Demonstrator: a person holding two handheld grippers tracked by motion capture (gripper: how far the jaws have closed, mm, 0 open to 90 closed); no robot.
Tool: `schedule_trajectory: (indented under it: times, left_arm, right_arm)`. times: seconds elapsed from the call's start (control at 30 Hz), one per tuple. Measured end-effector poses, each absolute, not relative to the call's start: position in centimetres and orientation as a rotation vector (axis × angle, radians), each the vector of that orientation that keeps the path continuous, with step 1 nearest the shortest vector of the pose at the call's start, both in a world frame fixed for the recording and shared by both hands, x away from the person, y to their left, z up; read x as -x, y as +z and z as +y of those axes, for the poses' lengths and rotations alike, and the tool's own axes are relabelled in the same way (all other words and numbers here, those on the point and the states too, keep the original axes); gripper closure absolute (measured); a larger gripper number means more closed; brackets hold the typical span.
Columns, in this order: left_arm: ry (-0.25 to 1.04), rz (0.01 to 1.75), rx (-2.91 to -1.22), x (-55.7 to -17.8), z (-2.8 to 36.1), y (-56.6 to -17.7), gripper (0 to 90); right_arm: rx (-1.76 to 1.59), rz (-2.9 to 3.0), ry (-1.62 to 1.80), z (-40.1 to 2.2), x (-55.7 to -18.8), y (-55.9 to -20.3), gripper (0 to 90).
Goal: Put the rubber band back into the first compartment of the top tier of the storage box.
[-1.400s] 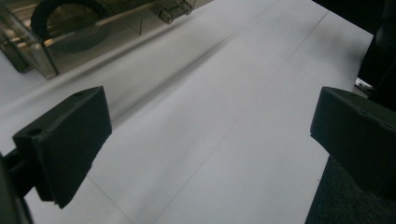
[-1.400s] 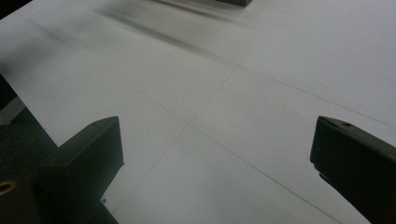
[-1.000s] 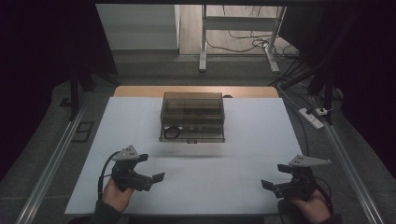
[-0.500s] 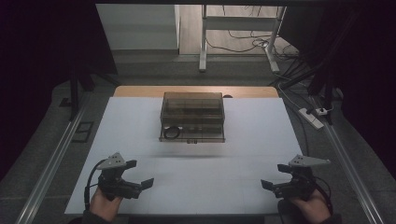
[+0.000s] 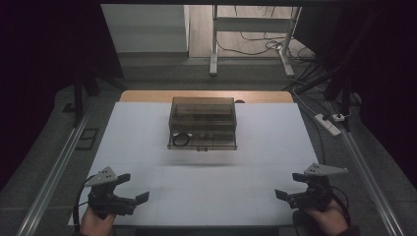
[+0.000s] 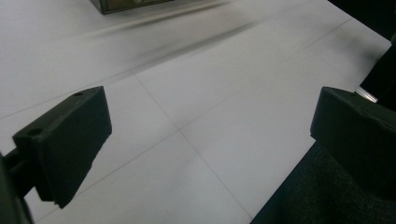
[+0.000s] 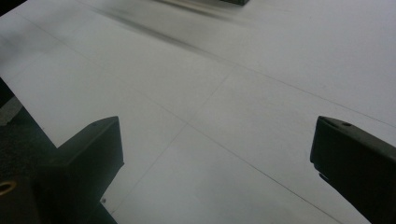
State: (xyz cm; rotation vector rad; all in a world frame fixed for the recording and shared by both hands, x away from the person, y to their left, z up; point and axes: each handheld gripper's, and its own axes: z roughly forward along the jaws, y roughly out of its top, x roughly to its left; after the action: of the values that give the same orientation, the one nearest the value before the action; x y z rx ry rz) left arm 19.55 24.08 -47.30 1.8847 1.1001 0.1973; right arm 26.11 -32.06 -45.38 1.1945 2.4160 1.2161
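Resting apart | two grippers: left gripper (image 5: 133,188) released, right gripper (image 5: 287,186) released | one drawer box (image 5: 202,123)

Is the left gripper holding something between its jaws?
No: in the left gripper view the left gripper has its jaws wide apart, with bare white table between them.
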Motion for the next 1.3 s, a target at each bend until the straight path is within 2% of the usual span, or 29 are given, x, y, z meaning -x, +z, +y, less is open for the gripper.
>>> schedule_trajectory:
  times: [0.8, 1.3]
  left_arm:
    - [0.307, 1.208, -1.878, -16.9, 27.6, -47.8, 0.0]
    - [0.275, 1.235, -1.876, -17.0, 28.2, -47.9, 0.0]
  right_arm:
    - [-1.201, 2.411, 1.210, -32.1, -26.0, -45.4, 2.6]
    - [-1.205, 2.407, 1.216, -32.2, -26.0, -45.4, 2.6]
